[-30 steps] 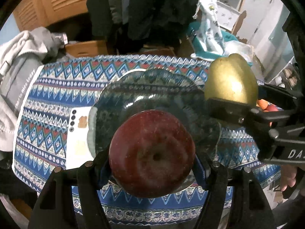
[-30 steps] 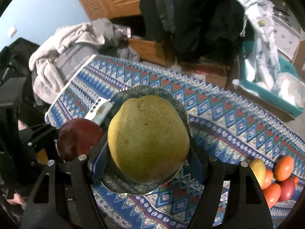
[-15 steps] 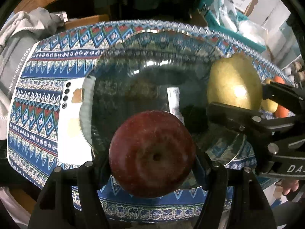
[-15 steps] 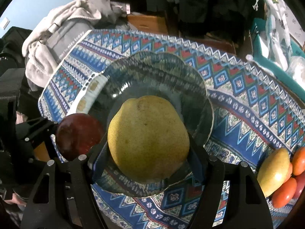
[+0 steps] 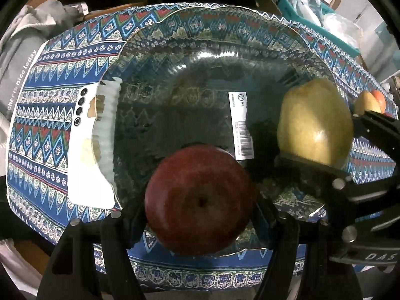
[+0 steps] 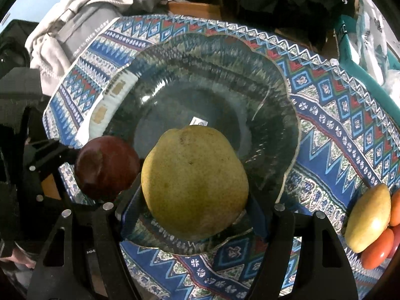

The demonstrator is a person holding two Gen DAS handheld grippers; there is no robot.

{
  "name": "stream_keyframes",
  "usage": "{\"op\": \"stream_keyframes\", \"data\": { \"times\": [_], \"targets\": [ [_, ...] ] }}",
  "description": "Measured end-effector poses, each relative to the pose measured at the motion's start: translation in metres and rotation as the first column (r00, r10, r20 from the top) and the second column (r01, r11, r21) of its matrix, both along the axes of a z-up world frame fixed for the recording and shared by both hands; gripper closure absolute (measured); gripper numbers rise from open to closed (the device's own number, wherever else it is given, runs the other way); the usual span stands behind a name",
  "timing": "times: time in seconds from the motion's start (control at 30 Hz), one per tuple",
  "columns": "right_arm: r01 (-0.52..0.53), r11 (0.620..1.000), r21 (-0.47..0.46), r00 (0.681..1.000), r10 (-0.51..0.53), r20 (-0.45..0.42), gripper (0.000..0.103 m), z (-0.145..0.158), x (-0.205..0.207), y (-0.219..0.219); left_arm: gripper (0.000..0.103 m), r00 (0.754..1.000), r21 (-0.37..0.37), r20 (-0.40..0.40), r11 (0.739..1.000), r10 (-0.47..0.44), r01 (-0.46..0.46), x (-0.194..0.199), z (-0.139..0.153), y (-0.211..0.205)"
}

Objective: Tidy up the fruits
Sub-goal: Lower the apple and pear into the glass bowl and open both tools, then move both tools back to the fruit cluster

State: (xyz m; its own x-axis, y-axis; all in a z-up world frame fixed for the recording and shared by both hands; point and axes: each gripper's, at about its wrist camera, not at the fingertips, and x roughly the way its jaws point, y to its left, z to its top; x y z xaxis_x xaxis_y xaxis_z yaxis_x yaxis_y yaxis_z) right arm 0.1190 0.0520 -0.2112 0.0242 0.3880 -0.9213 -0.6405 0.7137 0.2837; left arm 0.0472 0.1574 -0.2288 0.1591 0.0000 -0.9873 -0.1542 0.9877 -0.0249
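My left gripper [image 5: 200, 205] is shut on a red apple [image 5: 200, 200] and holds it over the near edge of a clear glass bowl [image 5: 212, 57]. My right gripper [image 6: 195, 190] is shut on a yellow-green pear [image 6: 195, 182] and holds it over the bowl's [image 6: 275, 100] near side. The pear [image 5: 315, 122] shows at the right in the left wrist view, with the right gripper's fingers [image 5: 312, 170] around it. The apple [image 6: 107, 167] shows at the left in the right wrist view. The bowl holds no fruit; a white barcode label [image 5: 240, 122] shows through its bottom.
The bowl stands on a blue patterned cloth [image 6: 337, 130]. A white phone [image 5: 85, 150] lies partly under the bowl's left rim. A yellow mango and several red-orange fruits [image 6: 372, 220] lie at the right. Grey clothes [image 6: 75, 25] are piled at the back left.
Both grippers have moved down and closer to the bowl with their fruits still held. The bowl now fills much more of both views.
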Motion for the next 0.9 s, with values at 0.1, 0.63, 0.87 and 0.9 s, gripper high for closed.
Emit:
{"op": "stream_keyframes", "data": {
  "times": [0.1,0.63,0.87,0.9],
  "targets": [
    [-0.004,1.000,-0.017,1.000,0.004,0.002,0.029,-0.003,0.000,0.002,0.028,1.000,0.012,0.001,1.000,-0.019,0.019,-0.001,-0.002,-0.004],
    [0.106,0.989,0.100,0.994,-0.109,0.025,0.026,0.032,0.008,-0.021,0.022,0.992,0.050,0.127,0.999,0.014,-0.020,-0.007,0.043,0.002],
    [0.165,0.984,0.071,0.978,-0.173,0.119,0.026,0.063,0.006,-0.046,0.022,0.980,0.038,0.199,0.999,-0.008,0.001,-0.003,0.061,-0.002],
    [0.178,0.982,0.067,0.974,-0.185,0.129,0.026,0.067,0.006,-0.051,0.022,0.977,0.030,0.211,1.000,-0.014,0.007,-0.003,0.065,-0.006]
  ]
}}
